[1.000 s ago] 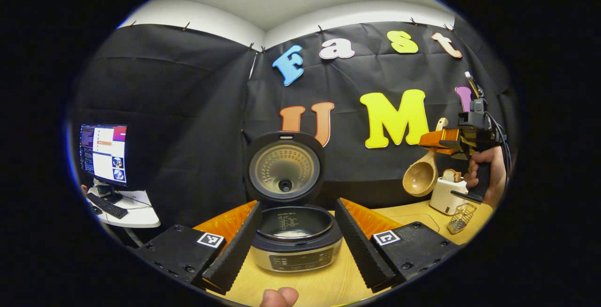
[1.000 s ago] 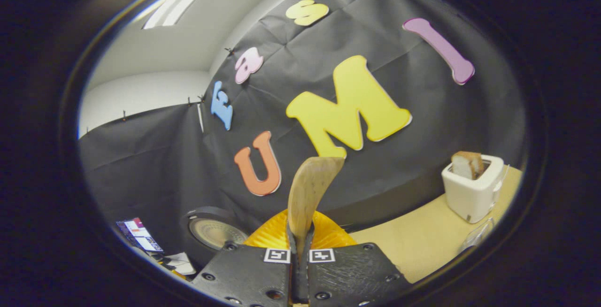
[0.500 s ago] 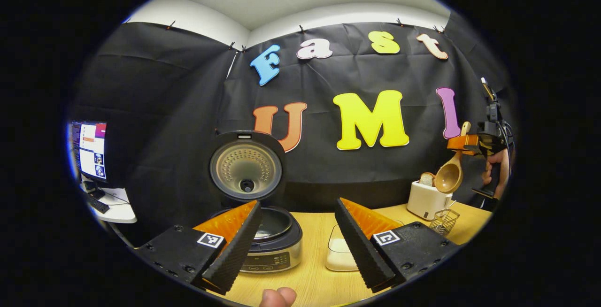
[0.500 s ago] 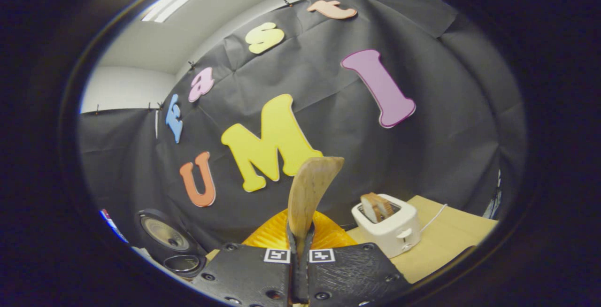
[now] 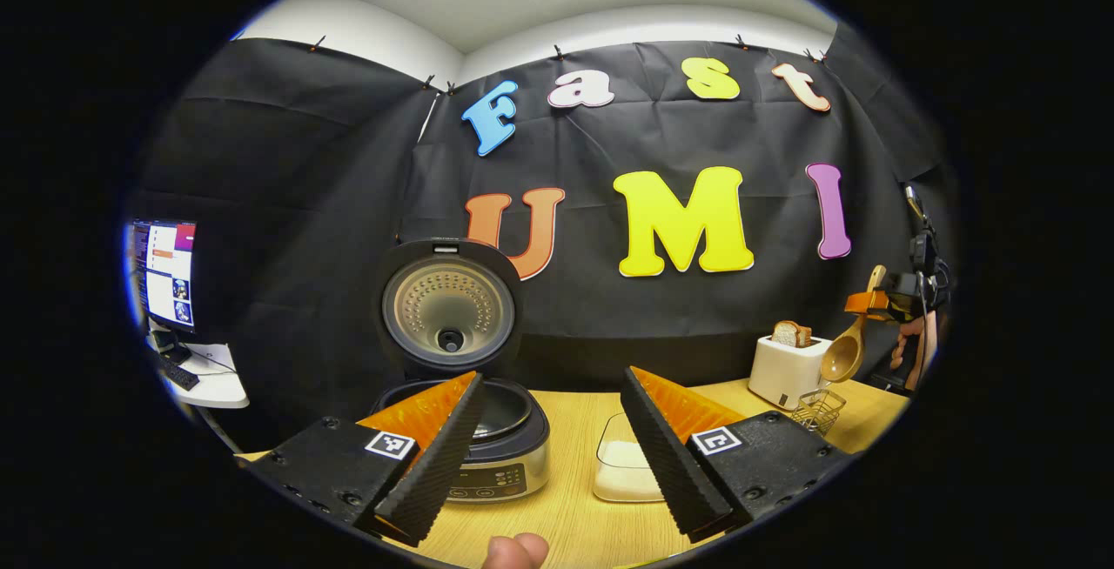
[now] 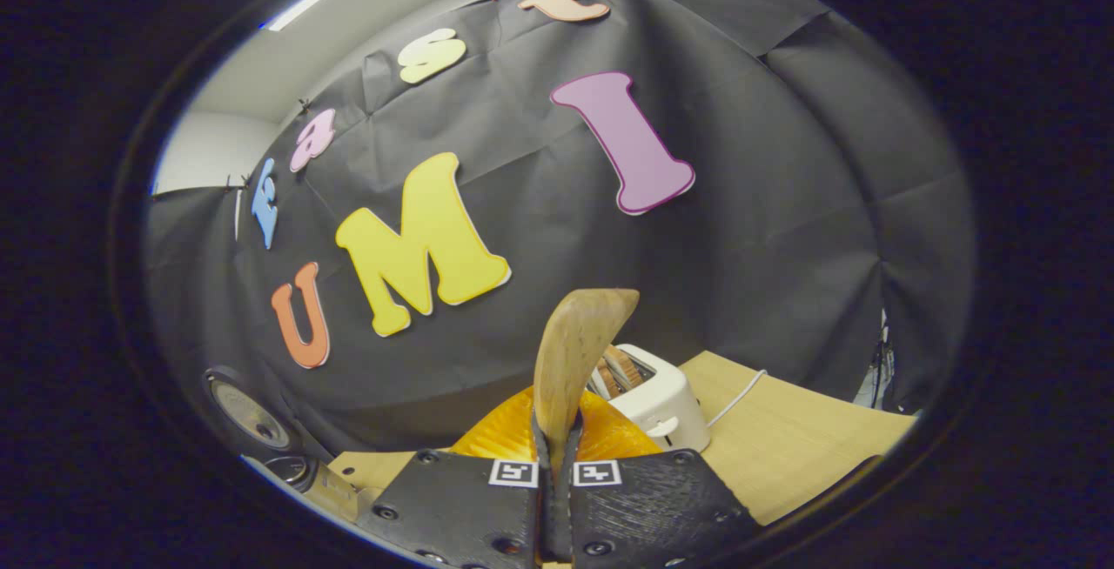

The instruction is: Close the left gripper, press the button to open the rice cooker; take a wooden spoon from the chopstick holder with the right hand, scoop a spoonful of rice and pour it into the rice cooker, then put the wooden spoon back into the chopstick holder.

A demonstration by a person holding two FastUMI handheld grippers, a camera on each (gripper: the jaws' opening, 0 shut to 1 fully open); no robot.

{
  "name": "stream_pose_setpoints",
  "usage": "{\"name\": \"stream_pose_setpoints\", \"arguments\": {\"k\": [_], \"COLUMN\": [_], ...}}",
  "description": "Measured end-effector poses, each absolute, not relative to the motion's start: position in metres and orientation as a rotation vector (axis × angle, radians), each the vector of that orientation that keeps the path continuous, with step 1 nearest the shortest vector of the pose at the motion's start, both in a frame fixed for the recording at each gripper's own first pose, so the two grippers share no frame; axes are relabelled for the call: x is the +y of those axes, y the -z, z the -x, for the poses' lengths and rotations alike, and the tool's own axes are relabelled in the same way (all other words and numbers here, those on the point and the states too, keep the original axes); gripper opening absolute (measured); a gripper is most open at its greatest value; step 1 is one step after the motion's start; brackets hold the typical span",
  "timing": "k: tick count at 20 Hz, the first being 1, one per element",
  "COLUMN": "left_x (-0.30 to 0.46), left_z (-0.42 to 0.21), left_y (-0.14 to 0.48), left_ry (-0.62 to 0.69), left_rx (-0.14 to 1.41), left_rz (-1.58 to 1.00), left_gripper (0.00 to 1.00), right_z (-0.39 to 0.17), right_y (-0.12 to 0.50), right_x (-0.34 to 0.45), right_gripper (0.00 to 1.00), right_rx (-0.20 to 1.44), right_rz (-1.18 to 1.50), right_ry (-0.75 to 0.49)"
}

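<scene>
The rice cooker (image 5: 500, 456) stands open on the wooden table, its lid (image 5: 448, 308) upright. My left gripper (image 5: 548, 456) is open and holds nothing, its fingers framing the cooker's right side and a white rice container (image 5: 622, 469). At the far right, my right gripper (image 5: 883, 301) holds the wooden spoon (image 5: 842, 358), bowl hanging down, above the wire chopstick holder (image 5: 816, 412). In the right gripper view, my right gripper (image 6: 557, 445) is shut on the spoon's handle (image 6: 574, 360), which sticks up between the fingers. The cooker lid (image 6: 252, 417) lies at the lower left.
A white toaster (image 5: 786, 362) with bread stands behind the chopstick holder, and the toaster (image 6: 657, 395) sits just beyond the spoon handle in the right gripper view. A monitor (image 5: 164, 273) and desk are off to the left. Bare table (image 6: 783, 456) lies right of the toaster.
My right gripper has carried the spoon rightward and lower, from near the cooker to above the chopstick holder. The left gripper view has drawn back and turned right, so the cooker sits further left.
</scene>
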State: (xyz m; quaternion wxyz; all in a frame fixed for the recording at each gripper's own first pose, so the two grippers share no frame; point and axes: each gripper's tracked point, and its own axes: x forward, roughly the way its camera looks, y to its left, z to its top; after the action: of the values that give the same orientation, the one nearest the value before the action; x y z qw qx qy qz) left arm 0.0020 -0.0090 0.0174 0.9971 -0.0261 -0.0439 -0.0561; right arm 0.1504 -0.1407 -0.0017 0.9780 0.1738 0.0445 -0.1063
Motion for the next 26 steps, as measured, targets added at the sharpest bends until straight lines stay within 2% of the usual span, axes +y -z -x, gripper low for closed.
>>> {"name": "stream_pose_setpoints", "arguments": {"k": [20,23,24,25,26], "left_x": [0.025,0.027,0.026,0.025,0.024], "left_z": [-0.003,-0.003,-0.003,-0.002,-0.001], "left_y": [-0.003,-0.004,-0.005,-0.005,-0.006], "left_ry": [0.071,0.069,0.072,0.075,0.077], "left_rx": [-0.049,-0.053,-0.055,-0.056,-0.058], "left_rz": [0.063,0.067,0.069,0.07,0.071], "left_gripper": [0.99,0.99,0.99,0.99,0.99], "right_z": [-0.158,-0.156,-0.155,-0.152,-0.149], "right_y": [0.094,0.092,0.092,0.086,0.077], "right_x": [-0.147,-0.147,-0.148,-0.147,-0.148], "right_gripper": [0.0,0.07,0.11,0.21,0.2], "right_rx": [0.197,0.201,0.204,0.19,0.167], "right_rz": [-0.261,-0.254,-0.252,-0.244,-0.229], "right_ry": [0.328,0.333,0.339,0.339,0.343]}}
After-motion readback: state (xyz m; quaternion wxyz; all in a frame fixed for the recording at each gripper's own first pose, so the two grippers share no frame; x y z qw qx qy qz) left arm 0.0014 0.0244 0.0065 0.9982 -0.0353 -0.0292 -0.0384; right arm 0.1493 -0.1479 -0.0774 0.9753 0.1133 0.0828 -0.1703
